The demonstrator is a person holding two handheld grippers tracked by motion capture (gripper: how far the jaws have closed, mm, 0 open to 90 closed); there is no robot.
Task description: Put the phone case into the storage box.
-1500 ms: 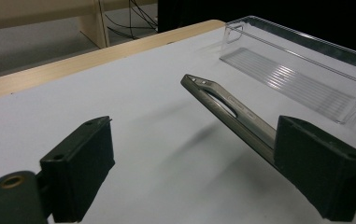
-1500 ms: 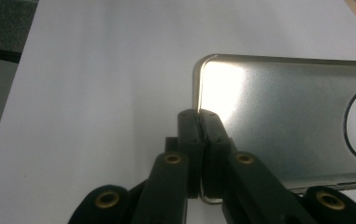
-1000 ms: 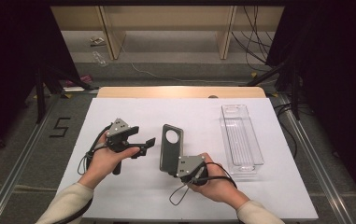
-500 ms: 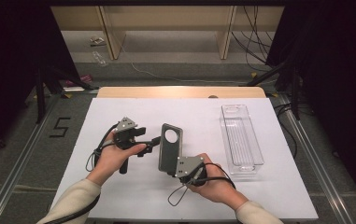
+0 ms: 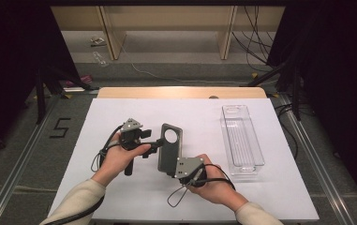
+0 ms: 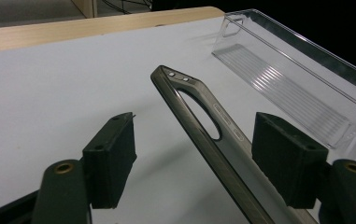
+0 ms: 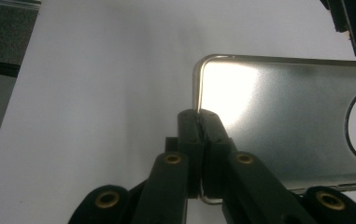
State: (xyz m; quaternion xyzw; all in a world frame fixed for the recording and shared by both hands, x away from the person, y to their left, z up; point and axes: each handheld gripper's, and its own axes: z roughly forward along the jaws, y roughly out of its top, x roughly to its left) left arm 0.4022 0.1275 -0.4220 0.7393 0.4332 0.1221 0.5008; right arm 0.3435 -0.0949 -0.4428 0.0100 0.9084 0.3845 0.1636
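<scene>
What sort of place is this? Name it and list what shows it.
Probably a lab recording station rather than a home: a white-covered table on metal rails, loose cables by the wooden shelving behind, a floor mark "5", and dark surroundings at both sides.

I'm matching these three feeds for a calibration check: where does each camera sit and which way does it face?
High view: fixed above the person's side, facing forward and down on the white table; both forearms, the left tool and the right tool show.
Left gripper view: rides the left tool, looking along its apart jaws, which have just been closing, across the phone case toward the clear tray.
Right gripper view: rides the right tool, looking down its jaws clamped on the case's edge.
All three share the phone case.
</scene>
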